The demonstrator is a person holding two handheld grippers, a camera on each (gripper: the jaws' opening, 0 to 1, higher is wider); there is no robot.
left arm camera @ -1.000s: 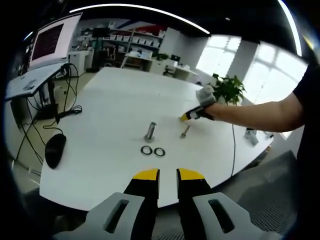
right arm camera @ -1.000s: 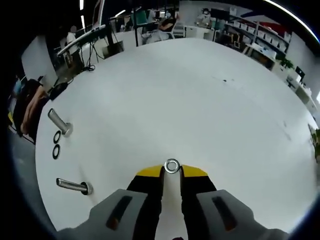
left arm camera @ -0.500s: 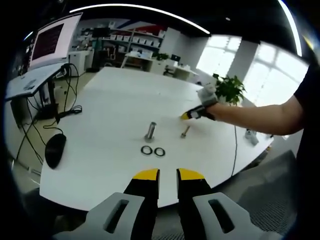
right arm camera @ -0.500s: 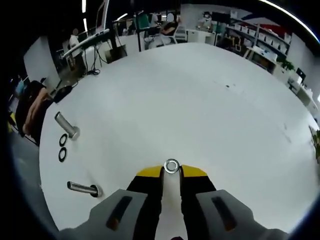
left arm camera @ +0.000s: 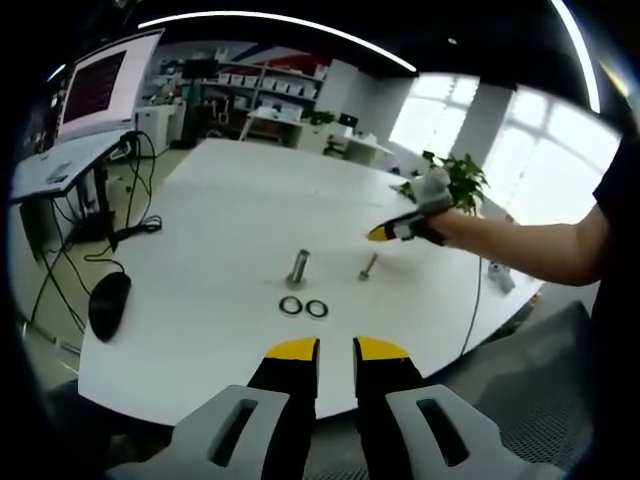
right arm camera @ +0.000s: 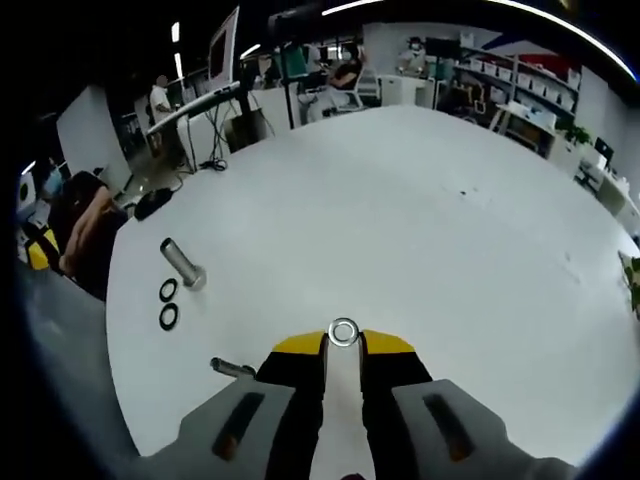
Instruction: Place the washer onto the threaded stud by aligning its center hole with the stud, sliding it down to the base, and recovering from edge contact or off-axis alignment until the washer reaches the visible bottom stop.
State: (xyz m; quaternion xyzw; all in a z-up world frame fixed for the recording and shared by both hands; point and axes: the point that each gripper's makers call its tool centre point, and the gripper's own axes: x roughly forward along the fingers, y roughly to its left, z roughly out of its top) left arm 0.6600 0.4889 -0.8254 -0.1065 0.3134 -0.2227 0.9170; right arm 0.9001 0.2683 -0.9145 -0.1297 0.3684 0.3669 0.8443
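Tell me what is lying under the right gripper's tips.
In the right gripper view, the right gripper, shut on a washer, hangs over the white table. A lying stud pokes out beside it; its far end is hidden behind the gripper.

Right gripper (right arm camera: 344, 338) jaws pinching washer (right arm camera: 344, 332), left gripper (left arm camera: 335, 349) jaws parted

Open-plan office around a large white table (left arm camera: 220, 200). Far left, a lit monitor (left arm camera: 100, 85) on a grey desk (left arm camera: 60, 165), cables trailing to the floor. Beyond, white shelving (left arm camera: 260, 85) with boxes. Right, bright tall windows (left arm camera: 500, 140) behind a potted plant (left arm camera: 462, 178). Overhead, long strip lights (left arm camera: 280, 20). Dark office chair (right arm camera: 85, 235) at the table's near left edge.
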